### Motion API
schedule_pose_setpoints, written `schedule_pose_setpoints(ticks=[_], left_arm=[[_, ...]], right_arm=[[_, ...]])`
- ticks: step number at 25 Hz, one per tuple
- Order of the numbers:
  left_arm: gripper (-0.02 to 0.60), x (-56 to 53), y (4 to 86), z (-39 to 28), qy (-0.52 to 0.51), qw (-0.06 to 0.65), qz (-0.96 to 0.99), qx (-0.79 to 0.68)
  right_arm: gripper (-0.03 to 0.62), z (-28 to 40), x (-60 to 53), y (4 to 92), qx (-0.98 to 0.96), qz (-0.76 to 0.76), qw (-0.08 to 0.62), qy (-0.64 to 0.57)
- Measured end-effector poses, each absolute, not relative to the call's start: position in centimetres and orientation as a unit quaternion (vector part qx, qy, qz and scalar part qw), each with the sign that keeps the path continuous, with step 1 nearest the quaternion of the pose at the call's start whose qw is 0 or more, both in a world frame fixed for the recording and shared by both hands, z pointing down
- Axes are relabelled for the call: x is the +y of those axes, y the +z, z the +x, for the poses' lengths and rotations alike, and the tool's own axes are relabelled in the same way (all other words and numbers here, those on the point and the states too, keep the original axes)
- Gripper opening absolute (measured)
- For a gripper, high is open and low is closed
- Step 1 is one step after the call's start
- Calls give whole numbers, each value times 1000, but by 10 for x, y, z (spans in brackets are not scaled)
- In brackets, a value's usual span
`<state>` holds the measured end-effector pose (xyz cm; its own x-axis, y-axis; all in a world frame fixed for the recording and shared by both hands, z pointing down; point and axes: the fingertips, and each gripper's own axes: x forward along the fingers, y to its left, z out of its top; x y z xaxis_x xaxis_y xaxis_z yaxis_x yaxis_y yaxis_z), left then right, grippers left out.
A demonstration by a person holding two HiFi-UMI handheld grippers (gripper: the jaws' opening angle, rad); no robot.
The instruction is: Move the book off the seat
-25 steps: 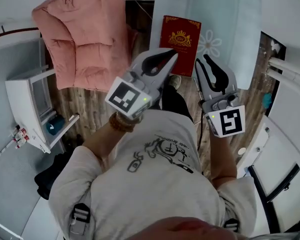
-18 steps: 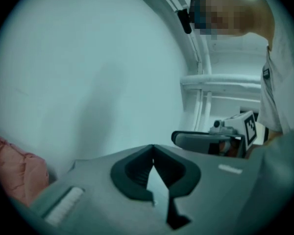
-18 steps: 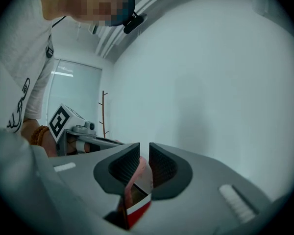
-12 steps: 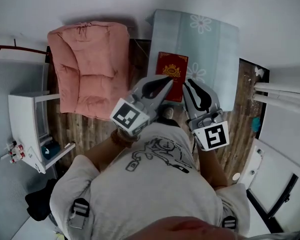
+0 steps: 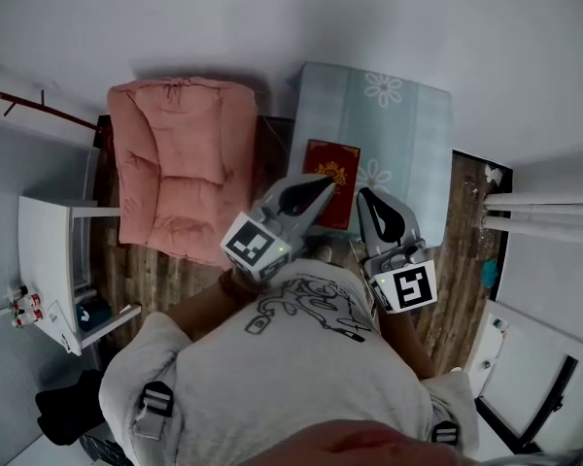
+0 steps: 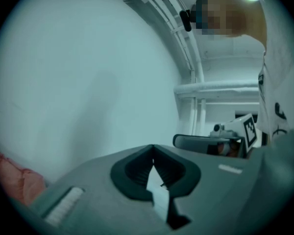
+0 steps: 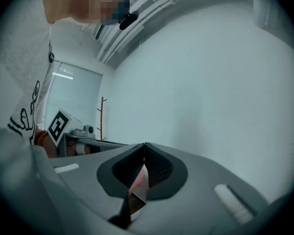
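Dark red hardback book with a gold crest on its cover (image 5: 333, 168) lies flat on a pale blue-green cloth printed with white daisies (image 5: 408, 144), near that cloth's left edge. It is off the padded pink armchair (image 5: 175, 178), which stands just to the left of the cloth across a narrow strip of brown wood-plank floor (image 5: 160, 270).

Both tools are held out from the person's chest, in front of a grey T-shirt with a black print (image 5: 291, 357). The left gripper (image 5: 325, 182) has its jaws pressed together, tips meeting, with nothing between them. In the head view its tip overlaps the near left part of the book, but whether it touches the cover cannot be told. Its own view looks mostly at a plain pale wall, with the closed tips of this gripper (image 6: 153, 147) low in the middle and a bit of the pink chair at the lower left edge.

The right gripper (image 5: 361, 194) is likewise closed and holds nothing. It sits just beside the book's near right corner in the head view, over the daisy cloth. Its own view shows its tips (image 7: 145, 145) meeting against the same pale wall.

At the far left of the room stands a white open shelf unit (image 5: 47, 250), well apart from the chair and the book.
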<state>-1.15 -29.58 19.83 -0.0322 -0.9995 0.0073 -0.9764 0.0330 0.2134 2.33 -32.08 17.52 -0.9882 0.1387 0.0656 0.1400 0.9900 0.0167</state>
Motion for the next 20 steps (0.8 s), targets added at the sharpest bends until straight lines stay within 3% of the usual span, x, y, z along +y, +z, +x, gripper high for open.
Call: schedule_pose_setpoints(ticks=[20], left_arm=[[5, -289, 198, -17, -76, 84, 694, -711]], right_arm=[[8, 12, -312, 174, -997, -69, 32, -14]])
